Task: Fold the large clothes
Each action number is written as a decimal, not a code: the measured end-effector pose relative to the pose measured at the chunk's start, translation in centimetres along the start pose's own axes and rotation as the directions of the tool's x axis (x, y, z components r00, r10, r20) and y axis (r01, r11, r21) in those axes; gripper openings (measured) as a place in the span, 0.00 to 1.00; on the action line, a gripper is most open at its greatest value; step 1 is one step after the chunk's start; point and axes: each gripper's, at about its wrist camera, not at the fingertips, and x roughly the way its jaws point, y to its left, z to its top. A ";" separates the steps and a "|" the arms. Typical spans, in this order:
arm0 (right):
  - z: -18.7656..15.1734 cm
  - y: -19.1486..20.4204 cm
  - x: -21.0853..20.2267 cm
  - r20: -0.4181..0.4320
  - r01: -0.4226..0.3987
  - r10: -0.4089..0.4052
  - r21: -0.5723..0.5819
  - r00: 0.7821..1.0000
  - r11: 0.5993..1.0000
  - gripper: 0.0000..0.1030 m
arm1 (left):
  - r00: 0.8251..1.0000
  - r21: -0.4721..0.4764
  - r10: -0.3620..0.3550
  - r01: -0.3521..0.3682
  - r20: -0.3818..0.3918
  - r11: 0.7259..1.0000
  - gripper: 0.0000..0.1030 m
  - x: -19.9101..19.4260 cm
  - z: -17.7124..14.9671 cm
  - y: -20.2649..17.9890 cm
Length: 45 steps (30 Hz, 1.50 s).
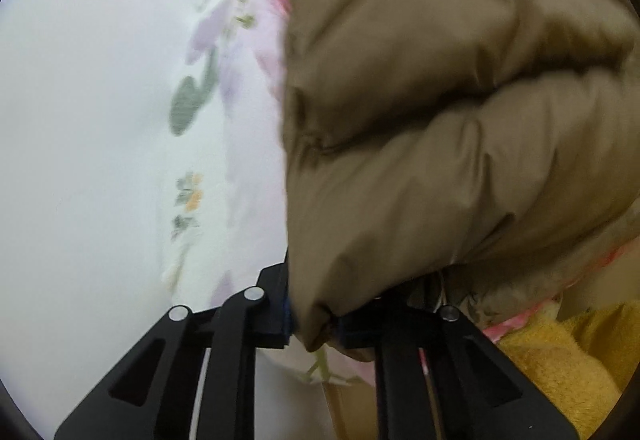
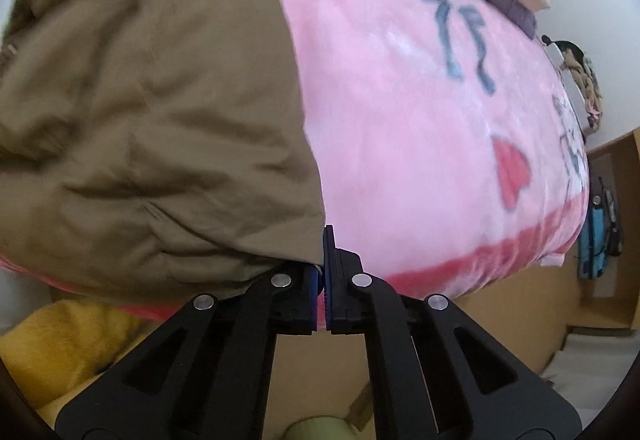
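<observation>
A large olive-brown padded jacket (image 1: 440, 120) fills the right of the left wrist view and the left of the right wrist view (image 2: 152, 120). It lies over a bed covered by a pink fleece blanket (image 2: 420, 128). My left gripper (image 1: 316, 324) is shut on a bunched edge of the jacket, which hangs between its jaws. My right gripper (image 2: 322, 280) is shut on the jacket's lower corner, pads nearly together with a thin fold between them.
A white floral sheet (image 1: 208, 120) lies left of the jacket. A yellow towel (image 1: 560, 368) sits below the bed edge; it also shows in the right wrist view (image 2: 60, 348). Wooden furniture (image 2: 600, 240) and a blue item (image 2: 596, 236) stand at the right.
</observation>
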 end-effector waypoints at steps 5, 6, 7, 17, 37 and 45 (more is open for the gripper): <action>2.6 -1.1 -7.1 0.119 -0.063 0.059 0.024 0.991 0.998 0.01 | 0.999 -0.188 0.014 -0.006 0.039 0.982 0.10 -5.3 1.7 2.7; 3.0 -1.4 -8.4 0.141 -0.076 0.069 0.045 0.988 0.996 0.01 | 0.999 -0.231 0.004 0.004 0.035 0.973 0.10 -5.9 2.0 3.3; 3.3 -1.8 -9.3 0.153 -0.087 0.076 0.066 0.985 0.994 0.01 | 0.999 -0.277 -0.008 0.016 0.032 0.961 0.09 -6.4 2.4 4.3; 12.3 -1.8 -14.4 0.248 -0.071 0.058 0.044 0.967 0.996 0.01 | 0.998 -0.330 -0.001 0.021 0.060 0.944 0.07 -11.2 10.0 7.9; 40.2 0.5 -7.6 0.291 0.037 -0.015 -0.069 0.956 0.997 0.01 | 0.989 -0.371 -0.147 0.146 0.027 0.917 0.05 -0.5 39.9 15.8; 49.1 3.5 3.9 0.214 0.048 -0.004 -0.202 0.977 0.978 0.02 | 0.978 -0.288 -0.136 0.085 -0.160 0.954 0.05 10.5 48.2 11.4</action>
